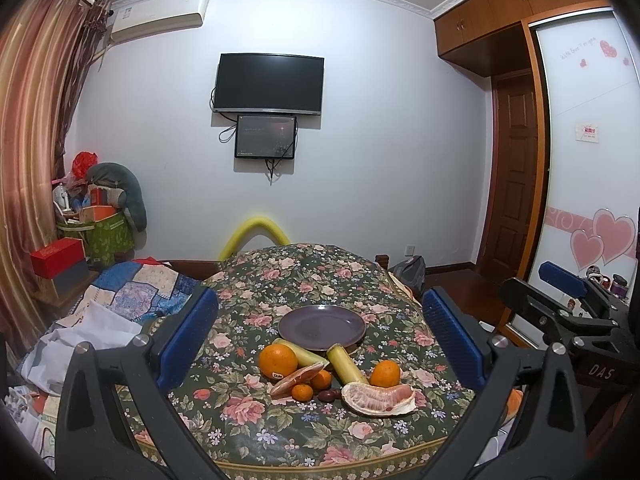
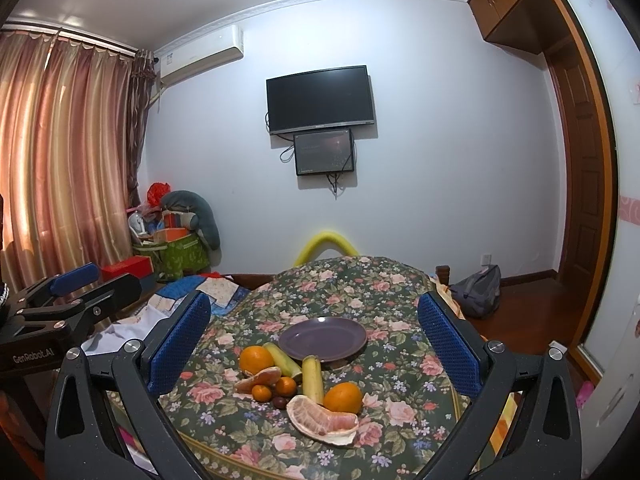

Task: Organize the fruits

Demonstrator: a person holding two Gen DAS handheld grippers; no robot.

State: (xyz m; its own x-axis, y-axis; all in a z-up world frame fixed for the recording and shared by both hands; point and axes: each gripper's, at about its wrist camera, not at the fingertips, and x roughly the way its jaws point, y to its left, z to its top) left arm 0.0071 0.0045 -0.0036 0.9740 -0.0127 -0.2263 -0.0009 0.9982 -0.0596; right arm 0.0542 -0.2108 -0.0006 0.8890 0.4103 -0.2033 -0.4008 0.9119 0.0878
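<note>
Fruits lie clustered on the floral-patterned tablecloth (image 1: 304, 276) just in front of the empty round purple plate (image 1: 322, 327) — none of them is on it yet, so the sorting looks to be at its very start. Nearest the cameras is the peeled pomelo section in its rind (image 1: 380, 398), with the right-hand round orange (image 1: 385, 373) touching it from behind; the larger stickered orange (image 1: 278, 361) sits to the left, a pink pomelo wedge (image 1: 298, 378) leaning beside it. Two pale yellow-green sugarcane-like sticks (image 1: 347, 364) point toward the plate's rim, and small tangerines (image 1: 302, 393) plus dark reddish dates (image 1: 330, 395) fill the middle. Both tools hover short of the pile: the left gripper (image 1: 320, 336) has its blue pads spread wide with nothing between them, and the right gripper (image 2: 314, 344) is likewise wide apart and empty. The next move probably calls for picking one free-standing piece — an orange seems easiest — descending over it, then closing gently, since round fruit may roll off toward its neighbours.
</note>
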